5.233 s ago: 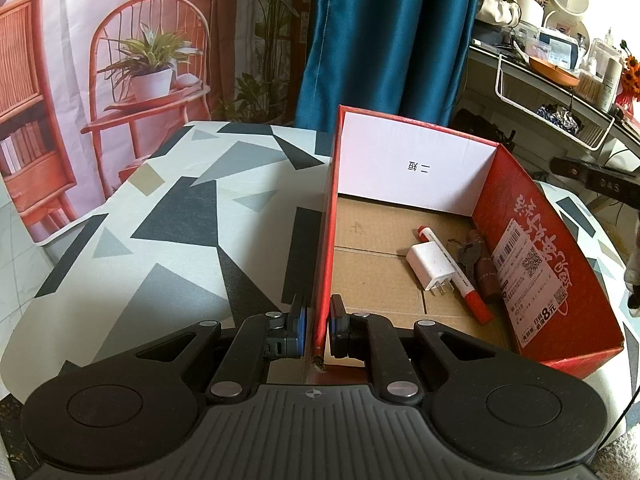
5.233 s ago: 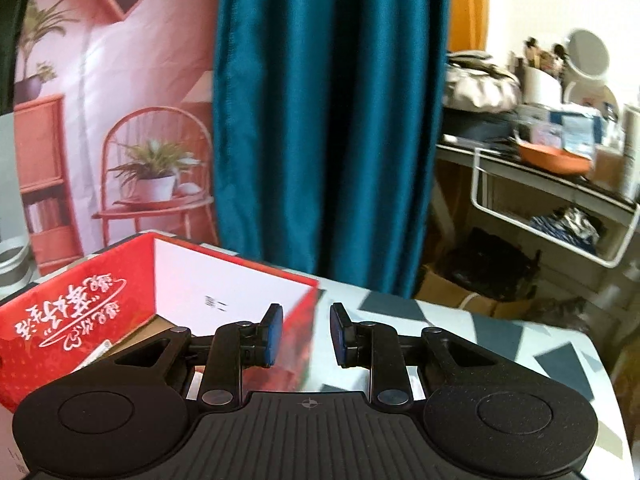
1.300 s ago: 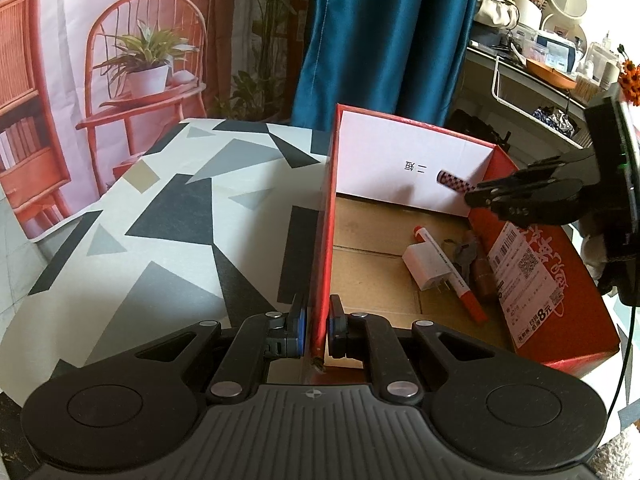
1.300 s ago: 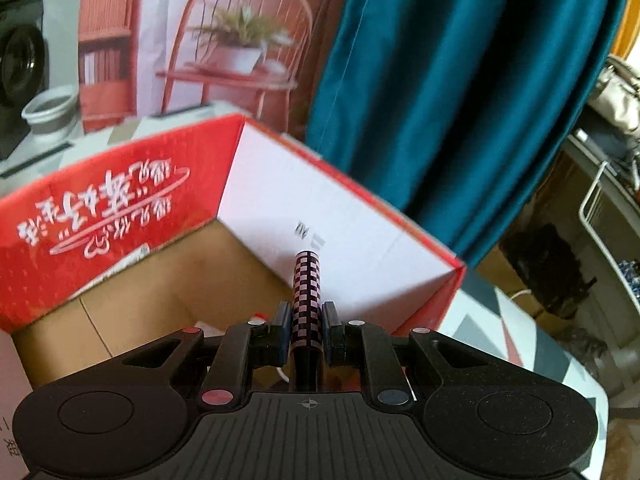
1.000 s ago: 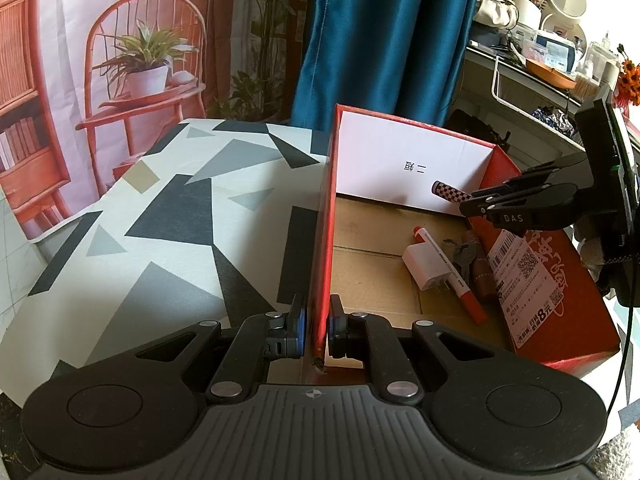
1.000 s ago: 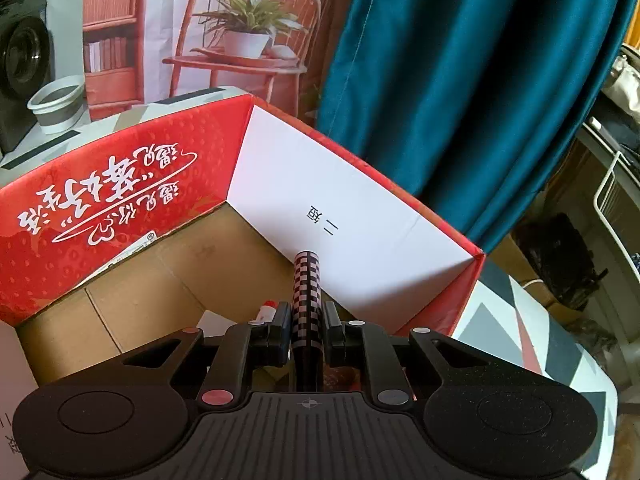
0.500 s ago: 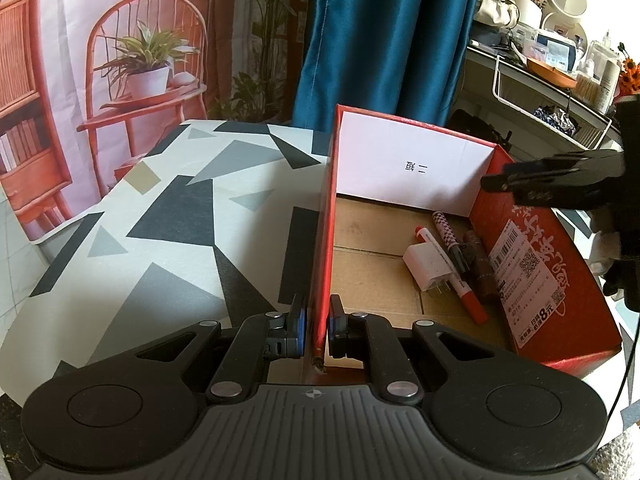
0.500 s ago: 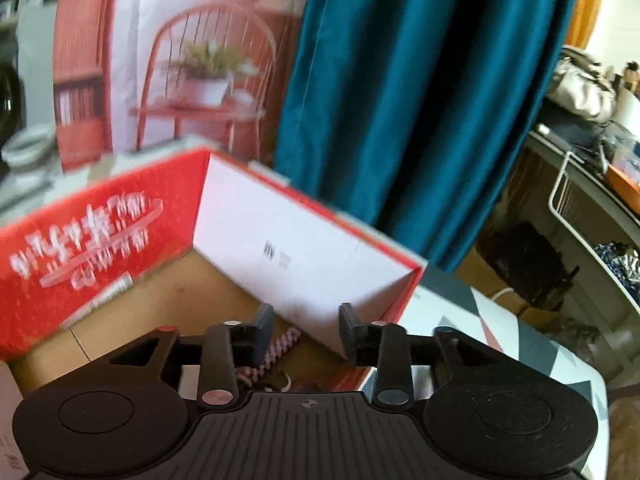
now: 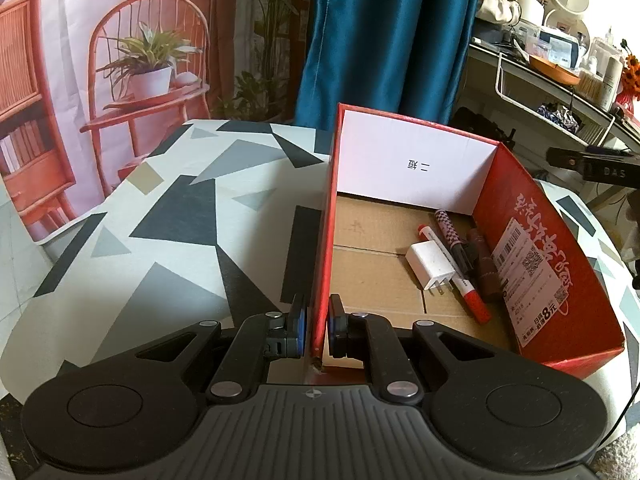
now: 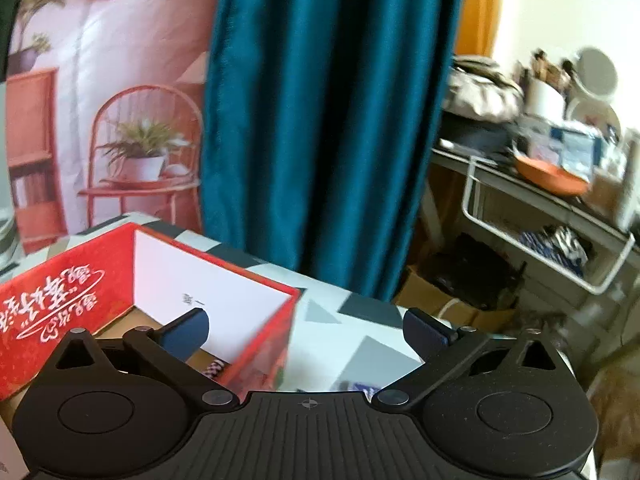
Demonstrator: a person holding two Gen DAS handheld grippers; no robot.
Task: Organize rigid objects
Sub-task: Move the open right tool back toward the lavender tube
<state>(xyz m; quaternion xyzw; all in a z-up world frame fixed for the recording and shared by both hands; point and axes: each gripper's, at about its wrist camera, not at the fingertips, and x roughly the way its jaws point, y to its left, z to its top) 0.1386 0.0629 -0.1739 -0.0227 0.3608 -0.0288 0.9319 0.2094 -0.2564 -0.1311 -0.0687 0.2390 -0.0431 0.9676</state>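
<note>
In the right wrist view the red box [image 10: 256, 344] is partly hidden behind the right gripper [image 10: 306, 326], and only a blurred bit of the checkered pen [image 10: 214, 369] shows inside. The left wrist view shows the box floor fully: the checkered pen [image 9: 450, 236] lies near the box's right wall, beside a red marker [image 9: 452, 266] and a white charger [image 9: 430, 266]. The left gripper [image 9: 315, 320] pinches the box's left wall [image 9: 326, 216]. The right gripper is spread wide, above the box's far corner and the bench [image 10: 360, 344].

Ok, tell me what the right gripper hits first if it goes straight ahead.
Likely the curtain. The open right gripper points over the table, just past the box corner; depth is unclear.
</note>
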